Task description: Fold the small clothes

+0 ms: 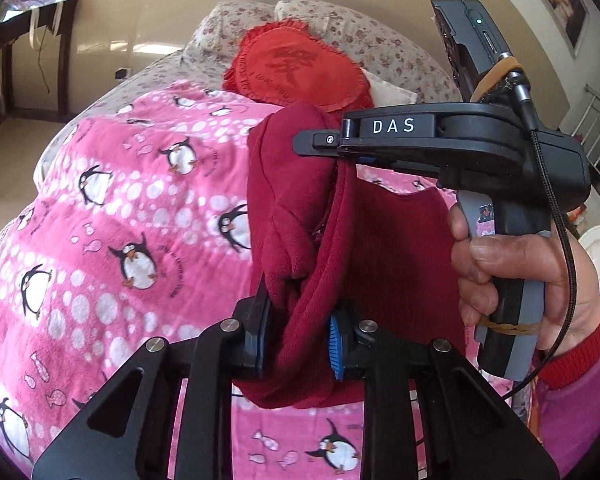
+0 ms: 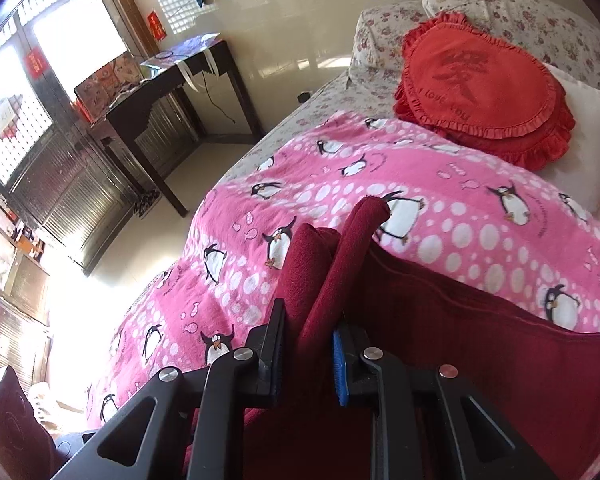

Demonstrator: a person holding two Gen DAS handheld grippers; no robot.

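A dark red fleece garment hangs bunched above the pink penguin blanket, lifted by both grippers. My left gripper is shut on a thick fold of it, its blue pads pressing from both sides. In the left wrist view the right gripper comes in from the right, held by a person's hand, and pinches the garment's upper edge. In the right wrist view the right gripper is shut on a rolled edge of the garment, which drapes right and down over the blanket.
A red heart-shaped frilled cushion and floral pillows lie at the head of the bed. A white pillow lies beside the cushion. A dark wooden table stands by the wall, left of the bed, with bare floor along the bed's edge.
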